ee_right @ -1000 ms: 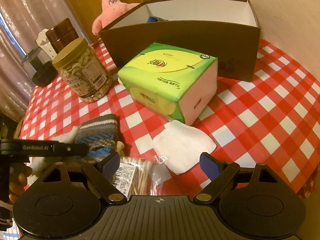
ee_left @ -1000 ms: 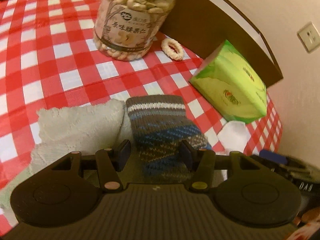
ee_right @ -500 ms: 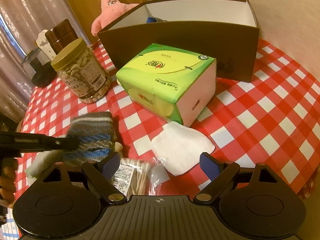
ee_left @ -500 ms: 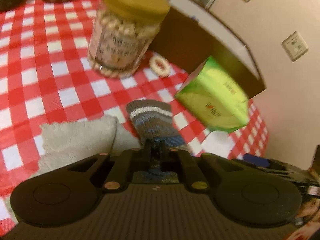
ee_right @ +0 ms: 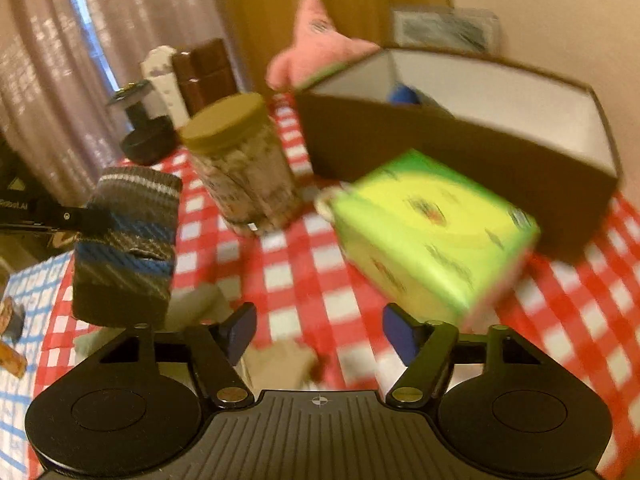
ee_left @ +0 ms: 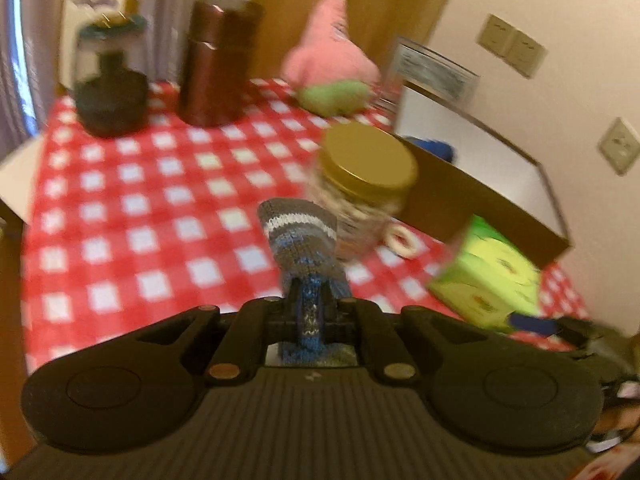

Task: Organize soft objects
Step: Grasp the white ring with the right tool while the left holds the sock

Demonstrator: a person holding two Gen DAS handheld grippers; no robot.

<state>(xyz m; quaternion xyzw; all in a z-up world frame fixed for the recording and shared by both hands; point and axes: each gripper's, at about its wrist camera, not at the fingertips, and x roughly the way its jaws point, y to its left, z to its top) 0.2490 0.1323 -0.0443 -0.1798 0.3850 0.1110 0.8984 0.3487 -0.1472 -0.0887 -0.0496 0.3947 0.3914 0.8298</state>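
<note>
The left tool (ee_left: 311, 312) is pinched tight on the knitted sock (ee_left: 304, 248), which hangs in the air above the red-checked table (ee_left: 140, 216), striped cuff pointing away toward 12 o'clock. From the right-hand view the sock (ee_right: 128, 240) floats at about 9 o'clock, clear of the cloth. The right tool (ee_right: 318, 330) is spread wide with nothing between its fingers. Ahead of it sits the green tissue box (ee_right: 432, 236) at 2 o'clock, the nut jar (ee_right: 244, 168) at 11, and the brown box (ee_right: 480, 136) behind them. A pink plush (ee_right: 320, 52) leans beyond it.
</note>
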